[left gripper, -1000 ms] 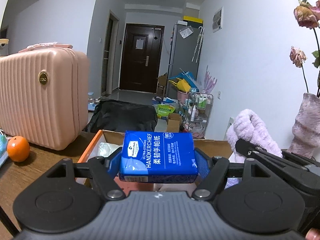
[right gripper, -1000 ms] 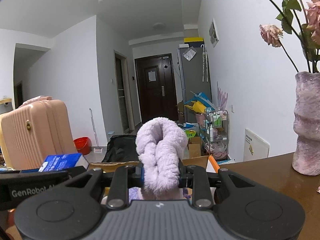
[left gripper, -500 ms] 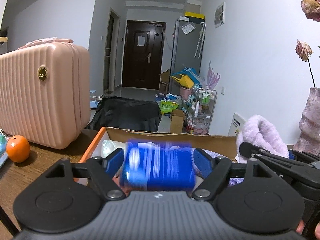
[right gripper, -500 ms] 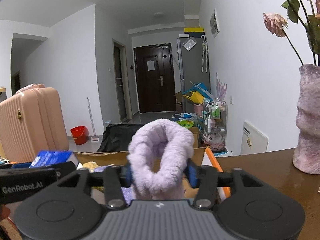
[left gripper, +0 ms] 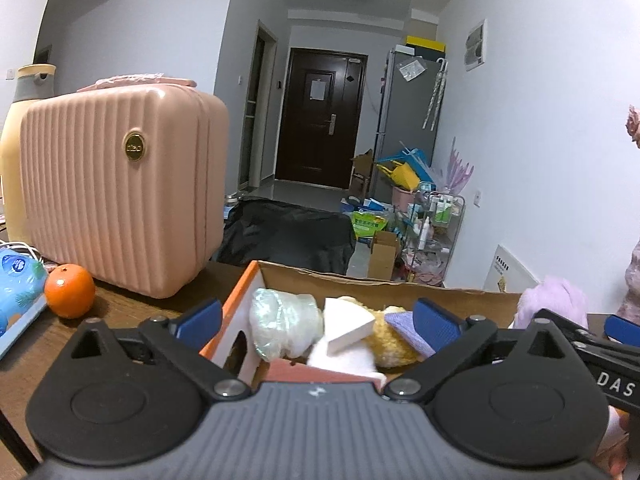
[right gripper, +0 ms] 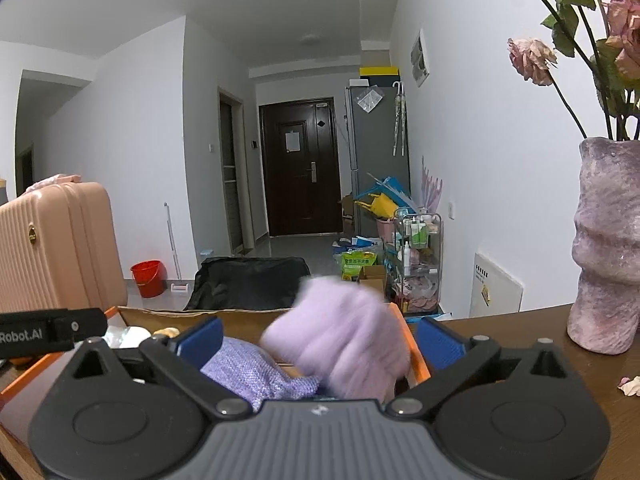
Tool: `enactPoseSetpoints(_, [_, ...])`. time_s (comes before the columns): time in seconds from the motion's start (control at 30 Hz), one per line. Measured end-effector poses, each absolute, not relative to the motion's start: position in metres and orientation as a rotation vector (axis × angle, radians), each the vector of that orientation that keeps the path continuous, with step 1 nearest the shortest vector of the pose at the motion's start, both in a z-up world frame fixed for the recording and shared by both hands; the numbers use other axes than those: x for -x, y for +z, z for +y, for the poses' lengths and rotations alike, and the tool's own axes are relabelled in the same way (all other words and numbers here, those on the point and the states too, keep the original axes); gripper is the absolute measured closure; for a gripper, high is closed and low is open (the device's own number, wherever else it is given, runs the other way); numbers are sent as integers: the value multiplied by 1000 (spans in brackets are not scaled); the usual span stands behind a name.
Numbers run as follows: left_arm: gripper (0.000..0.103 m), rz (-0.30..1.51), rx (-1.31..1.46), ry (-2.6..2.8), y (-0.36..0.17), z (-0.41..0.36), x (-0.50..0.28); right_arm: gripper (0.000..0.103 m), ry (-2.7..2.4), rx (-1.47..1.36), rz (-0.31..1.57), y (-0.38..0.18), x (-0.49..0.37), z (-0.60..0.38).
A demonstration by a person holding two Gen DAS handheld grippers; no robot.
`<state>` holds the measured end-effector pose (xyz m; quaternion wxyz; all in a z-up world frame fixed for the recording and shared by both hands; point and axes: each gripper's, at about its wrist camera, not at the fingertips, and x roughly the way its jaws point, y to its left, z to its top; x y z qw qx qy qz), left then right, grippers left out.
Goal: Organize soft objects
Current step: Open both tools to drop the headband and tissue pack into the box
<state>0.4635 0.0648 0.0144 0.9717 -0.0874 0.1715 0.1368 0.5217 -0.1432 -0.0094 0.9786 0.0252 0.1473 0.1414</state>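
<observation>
My left gripper is open and empty above a cardboard box with orange flaps. Inside lie a clear plastic bundle, a white wedge, a yellow plush and a purple cloth. The blue tissue pack is out of sight. My right gripper is open; the fluffy lilac towel is blurred between its jaws, loose and dropping over the box beside a purple knit cloth. The towel also shows in the left wrist view.
A pink suitcase and an orange stand on the wooden table at left. A lilac vase with dried roses stands on the table at right. A blue pack lies at far left.
Both grippers opened. The blue tissue pack dropped out of the left gripper and out of view. The lilac towel came loose from the right gripper and is falling.
</observation>
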Motion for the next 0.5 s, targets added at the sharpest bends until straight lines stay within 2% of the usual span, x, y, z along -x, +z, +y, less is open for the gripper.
enactPoseSetpoints(0.5, [0,342,177,283,16,64,-460,0,294,-33,277,-11,-510,-144])
